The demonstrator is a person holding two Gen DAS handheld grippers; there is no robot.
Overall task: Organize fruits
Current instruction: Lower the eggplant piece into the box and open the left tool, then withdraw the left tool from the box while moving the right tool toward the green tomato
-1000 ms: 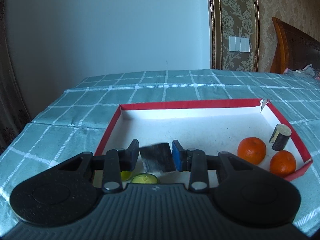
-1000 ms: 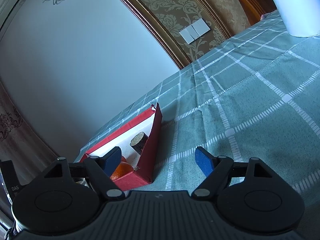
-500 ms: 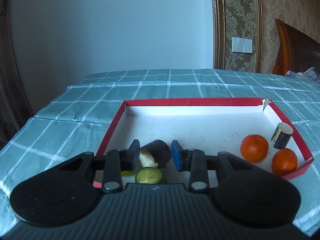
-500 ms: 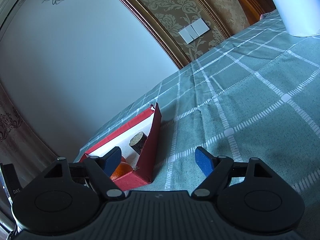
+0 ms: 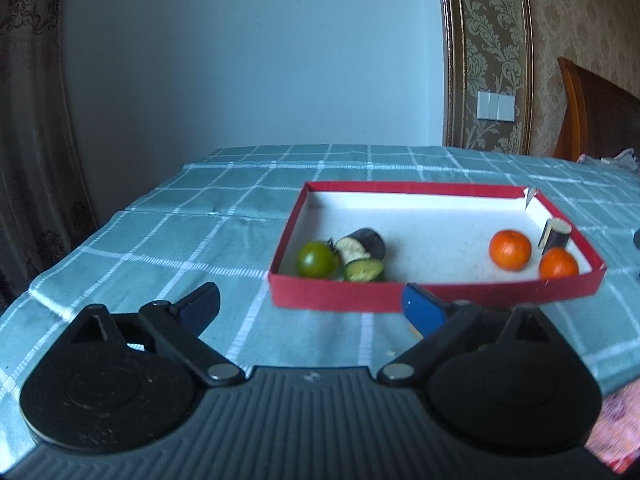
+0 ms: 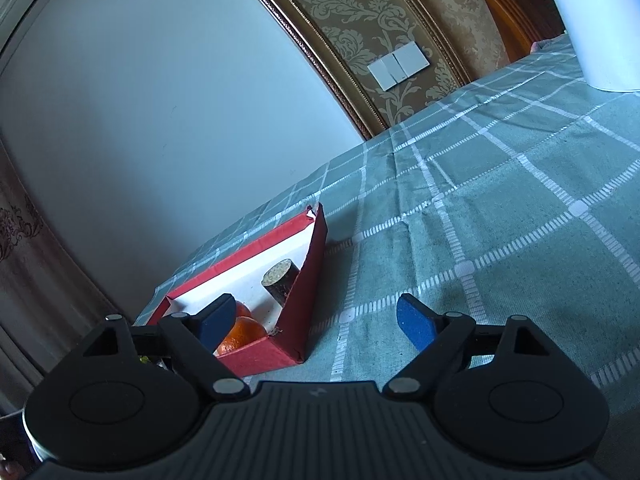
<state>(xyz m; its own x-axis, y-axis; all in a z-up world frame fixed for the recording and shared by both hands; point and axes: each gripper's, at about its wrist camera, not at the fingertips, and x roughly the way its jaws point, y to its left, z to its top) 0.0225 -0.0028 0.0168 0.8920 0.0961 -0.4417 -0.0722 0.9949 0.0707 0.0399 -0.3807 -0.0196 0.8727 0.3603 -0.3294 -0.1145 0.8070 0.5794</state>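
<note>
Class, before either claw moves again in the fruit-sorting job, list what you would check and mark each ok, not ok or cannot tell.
1. Left claw open and holding nothing: ok.
2. Right claw open and holding nothing: ok.
3. Eggplant piece lying inside the red tray, beside the green fruit: ok.
4. Left claw outside the tray's near wall: ok.
5. Two oranges grouped at the tray's right end: ok.
6. Any fruit left outside the tray: cannot tell.

I see a pale blue wall [image 5: 248, 52], a gilt-framed damask wallpaper panel [image 5: 492, 52] w/ white switch plate [image 5: 496, 106], brown curtain [image 5: 32, 120] left.
</note>
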